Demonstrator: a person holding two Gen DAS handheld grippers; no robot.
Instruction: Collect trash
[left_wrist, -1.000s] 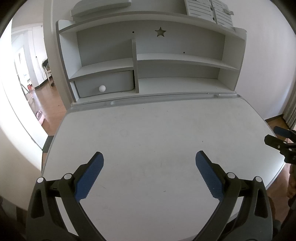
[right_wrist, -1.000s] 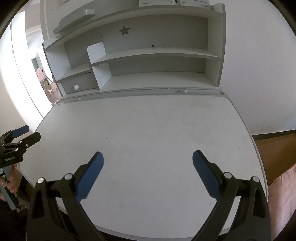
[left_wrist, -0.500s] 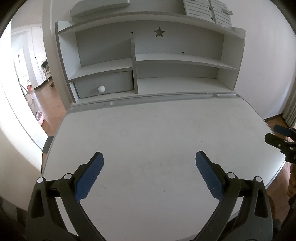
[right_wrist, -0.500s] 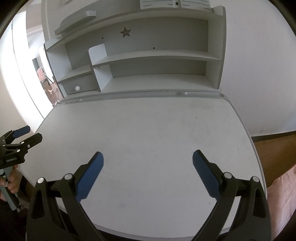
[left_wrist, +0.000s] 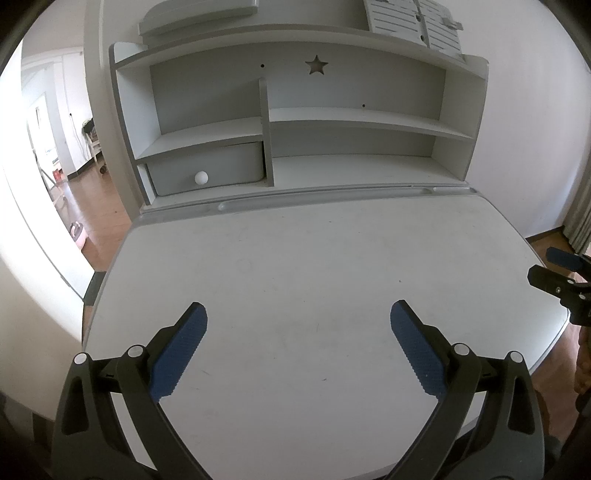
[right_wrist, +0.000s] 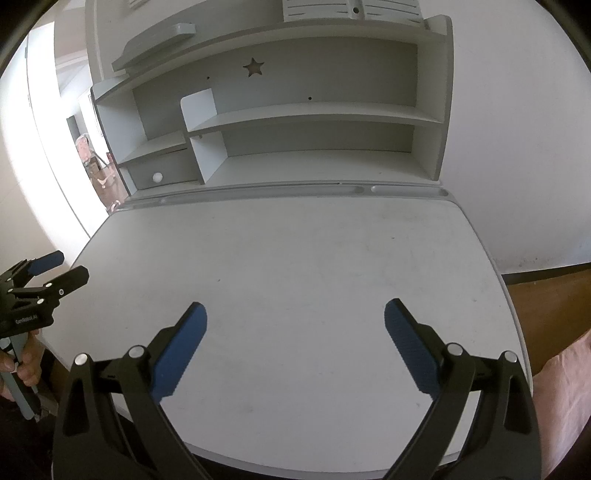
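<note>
Since a second ago both views have crept slightly toward the shelf unit, and little else has changed. The left claw (left_wrist: 298, 320) hangs over the near part of the counter (left_wrist: 314, 258) with its two blue pads spread wide and nothing between them. The right claw (right_wrist: 295, 320) is the same: fingers wide apart, holding nothing, above the near edge of the counter.

Outward from the claws, the pale counter top shows only faint scuffs; no trash can be seen on it in either view. Behind it stands one shelf unit (left_wrist: 295, 110) with a star cut-out (left_wrist: 317, 65) in its back panel. Its compartments look bare. The lower left compartment holds one drawer (left_wrist: 207, 168) with a single round white knob (left_wrist: 201, 178); the drawer is closed, so its contents are hidden.

The left view shows wooden floor (left_wrist: 99, 210) and a doorway to the left. The right view shows the hand (right_wrist: 22, 365) gripping the left claw's handle.
</note>
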